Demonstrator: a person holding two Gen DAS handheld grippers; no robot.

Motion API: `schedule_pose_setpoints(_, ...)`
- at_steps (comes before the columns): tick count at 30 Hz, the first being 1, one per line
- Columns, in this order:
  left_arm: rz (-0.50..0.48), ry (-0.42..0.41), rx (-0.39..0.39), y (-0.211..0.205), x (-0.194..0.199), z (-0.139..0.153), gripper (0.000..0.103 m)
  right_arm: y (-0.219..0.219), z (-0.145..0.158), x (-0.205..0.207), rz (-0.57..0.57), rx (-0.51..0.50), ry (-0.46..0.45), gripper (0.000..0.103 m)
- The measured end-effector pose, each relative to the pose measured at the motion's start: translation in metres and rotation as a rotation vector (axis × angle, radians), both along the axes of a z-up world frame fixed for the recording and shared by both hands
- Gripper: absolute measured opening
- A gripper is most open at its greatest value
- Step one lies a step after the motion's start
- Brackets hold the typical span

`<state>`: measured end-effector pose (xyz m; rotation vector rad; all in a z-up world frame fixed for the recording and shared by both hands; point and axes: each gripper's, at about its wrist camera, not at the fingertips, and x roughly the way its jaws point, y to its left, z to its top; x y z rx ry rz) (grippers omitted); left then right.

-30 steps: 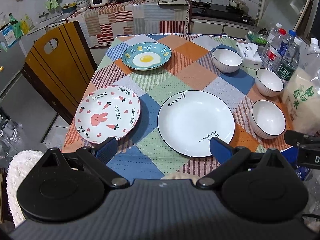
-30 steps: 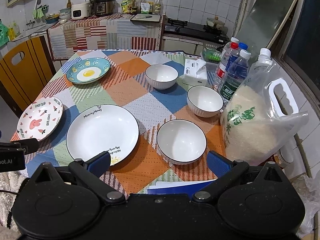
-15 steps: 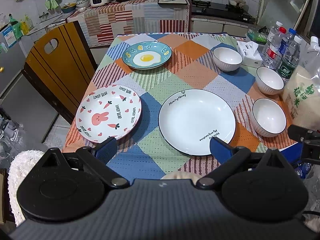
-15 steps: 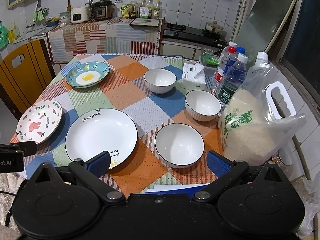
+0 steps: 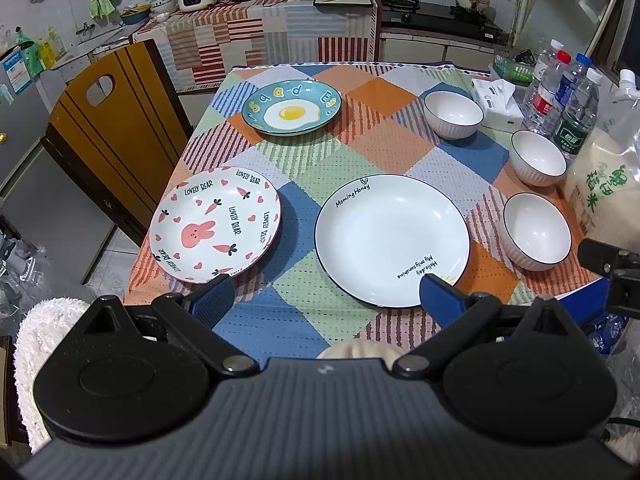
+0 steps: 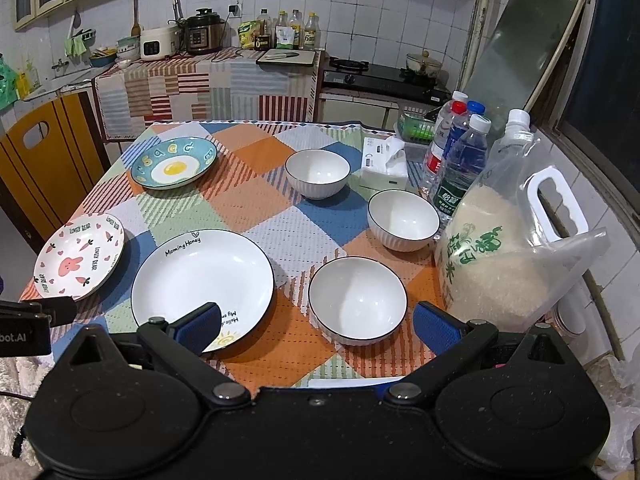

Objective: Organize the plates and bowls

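Sitting nearest the right tool point(image 6: 316, 320) is a white bowl point(image 6: 357, 300) with a thin dark rim, and it is looking like glazed ceramic: stiff, smooth, probably slippery under the blue pads, and liable to chip if knocked against its neighbours. Two matching bowls, the middle bowl point(image 6: 403, 220) and the far bowl point(image 6: 317, 173), are standing apart from it in a loose line along the right side of the counter point(image 6: 256, 200), all upright and unstacked. Since a bowl is too wide to span, the likeliest hold is a pinch across the rim wall, one finger inside and one outside, lifting gently because the weight is hanging off one edge. To the left, the big white plate point(image 5: 392, 240) is lying flat near the counter's front edge, with the rabbit plate point(image 5: 216, 224) just beside it and the egg plate point(image 5: 292, 107) further back; these shallow plates are offering only a low raised lip to grip, so they are looking harder to pick up than the bowls. The left tool point(image 5: 322, 300) is hovering over the front edge with its fingers spread wide and nothing between them, and the right tool is likewise spread and carrying nothing. A sack of rice point(image 6: 496, 256) and several water bottles point(image 6: 460, 168) are crowding the right edge, close beside the bowls.
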<state>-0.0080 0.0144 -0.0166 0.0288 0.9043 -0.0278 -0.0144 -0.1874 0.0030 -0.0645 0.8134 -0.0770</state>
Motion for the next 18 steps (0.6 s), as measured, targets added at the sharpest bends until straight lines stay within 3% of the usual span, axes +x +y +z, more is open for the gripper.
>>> schedule_pose_setpoints(18, -0.024, 0.029, -0.04, -0.0024, 0.0005, -0.0058, 0.1, -0.0009, -0.0018, -0.0012, 0.004, 0.001, -0.006, 0.103)
